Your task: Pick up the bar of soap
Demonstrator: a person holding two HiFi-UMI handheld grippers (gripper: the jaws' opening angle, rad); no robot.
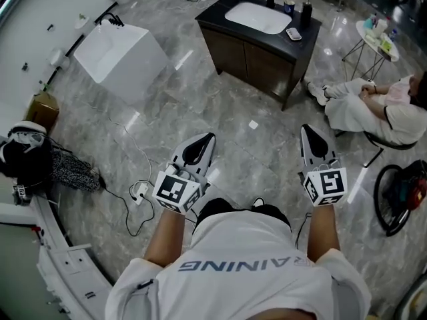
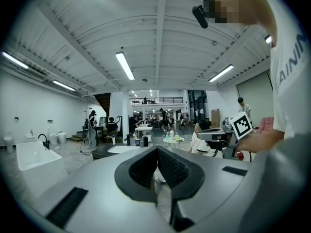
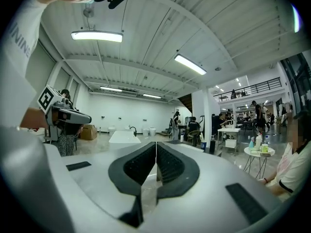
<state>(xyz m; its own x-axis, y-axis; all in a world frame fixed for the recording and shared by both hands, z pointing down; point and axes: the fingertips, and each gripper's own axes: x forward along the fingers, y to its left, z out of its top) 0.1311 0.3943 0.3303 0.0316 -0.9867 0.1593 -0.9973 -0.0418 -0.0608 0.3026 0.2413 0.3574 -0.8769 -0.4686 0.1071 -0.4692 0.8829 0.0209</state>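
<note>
Overhead, grey marble floor [image 1: 220,132] fills the head view. At 10 o'clock stands a white bathtub [image 1: 120,59]. From 12 to 1 o'clock is a dark vanity [image 1: 257,59] with a white basin [image 1: 257,17] set in its top. A seated person [image 1: 373,109] in pale clothes is at 2 o'clock, with a round side table [image 1: 377,35] carrying bottles beyond. Low in the view the wearer holds both tools out level, well apart from the vanity. The left gripper [image 1: 208,139] has its dark ribbed pads [image 2: 172,166] pressed together with nothing between them. The right gripper [image 1: 305,129] is likewise closed and empty, its pads [image 3: 167,164] meeting. On the counter at the basin's 3 o'clock lies a small pale oval thing [image 1: 293,34], too small to tell whether it is the bar of soap.
</note>
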